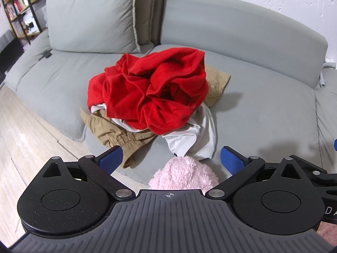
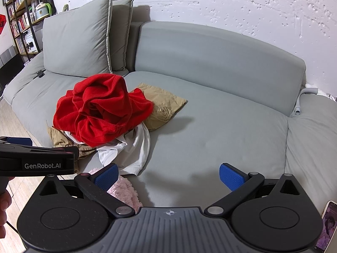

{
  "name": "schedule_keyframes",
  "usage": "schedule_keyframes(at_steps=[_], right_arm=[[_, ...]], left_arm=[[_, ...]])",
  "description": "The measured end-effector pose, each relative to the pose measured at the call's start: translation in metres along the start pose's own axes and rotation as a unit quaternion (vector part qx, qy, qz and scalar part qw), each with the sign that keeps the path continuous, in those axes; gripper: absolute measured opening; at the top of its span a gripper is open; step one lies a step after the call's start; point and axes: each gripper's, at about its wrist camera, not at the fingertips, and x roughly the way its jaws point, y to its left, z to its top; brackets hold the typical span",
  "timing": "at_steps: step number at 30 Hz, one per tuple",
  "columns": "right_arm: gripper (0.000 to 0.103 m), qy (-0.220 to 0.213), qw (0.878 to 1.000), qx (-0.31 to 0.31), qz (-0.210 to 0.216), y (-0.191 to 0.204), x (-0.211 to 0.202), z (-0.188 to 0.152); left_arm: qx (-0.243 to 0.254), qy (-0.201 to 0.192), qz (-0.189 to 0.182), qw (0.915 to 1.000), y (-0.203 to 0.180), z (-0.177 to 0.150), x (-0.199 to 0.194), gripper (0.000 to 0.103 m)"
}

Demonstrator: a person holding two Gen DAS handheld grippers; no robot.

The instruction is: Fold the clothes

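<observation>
Left gripper (image 1: 171,158) and right gripper (image 2: 168,176): jaws wide apart, holding nothing. Clothes pile, red garment (image 1: 151,88) on top, lies on the sofa (image 1: 263,109) ahead of the left gripper, ahead-left of the right.

Grey sofa (image 1: 263,105) — two cushions (image 2: 75,42), bookshelf (image 2: 21,21), phone (image 2: 328,227).

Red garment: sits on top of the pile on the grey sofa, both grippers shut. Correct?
Not quite: both wrist views show the left gripper and right gripper open, holding nothing. The red garment does top the pile on the grey sofa.
</observation>
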Motion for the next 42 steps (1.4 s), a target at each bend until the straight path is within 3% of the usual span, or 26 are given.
schedule_keyframes(at_steps=[8, 12, 16, 22, 24, 26, 27, 29, 38, 40, 41, 42], right_arm=[[0.102, -0.012, 0.999, -0.014, 0.04, 0.012, 0.014, 0.003], [0.102, -0.032, 0.997, -0.038, 0.065, 0.029, 0.03, 0.015], [0.102, -0.052, 0.993, -0.064, 0.087, 0.047, 0.048, 0.027], [0.102, -0.076, 0.986, -0.086, 0.121, 0.072, 0.082, 0.052], [0.1, -0.085, 0.984, -0.091, 0.125, 0.075, 0.09, 0.06], [0.09, -0.092, 0.983, -0.105, 0.116, 0.081, 0.1, 0.073], [0.077, -0.094, 0.982, -0.113, 0.116, 0.083, 0.104, 0.079], [0.069, -0.095, 0.981, -0.124, 0.115, 0.086, 0.11, 0.087], [0.067, -0.091, 0.97, -0.191, 0.116, 0.104, 0.157, 0.117], [0.042, -0.073, 0.967, -0.2, 0.139, 0.105, 0.165, 0.12], [0.01, -0.059, 0.967, -0.196, 0.152, 0.104, 0.167, 0.122], [0.011, -0.045, 0.967, -0.188, 0.163, 0.102, 0.168, 0.123]], left_arm=[[-0.015, -0.043, -0.008, 0.9989, 0.021, -0.012, 0.01, 0.102], [-0.057, -0.046, -0.016, 0.9972, 0.043, -0.009, 0.018, 0.102], [-0.079, -0.046, 0.0, 0.9958, 0.061, -0.004, 0.028, 0.1], [-0.089, -0.037, 0.029, 0.9949, 0.084, 0.01, 0.054, 0.08], [-0.097, -0.031, 0.023, 0.9945, 0.092, 0.015, 0.066, 0.061], [-0.105, -0.024, 0.009, 0.9942, 0.098, 0.02, 0.076, 0.055], [-0.108, -0.021, 0.001, 0.9939, 0.1, 0.022, 0.081, 0.052], [-0.114, -0.024, -0.01, 0.9932, 0.104, 0.025, 0.089, 0.049], [-0.102, -0.033, -0.008, 0.9942, 0.095, 0.039, 0.106, 0.052], [-0.101, -0.03, -0.009, 0.9944, 0.093, 0.041, 0.108, 0.052], [-0.101, -0.028, -0.008, 0.9945, 0.092, 0.041, 0.108, 0.052], [-0.099, -0.026, -0.007, 0.9947, 0.091, 0.041, 0.108, 0.052]])
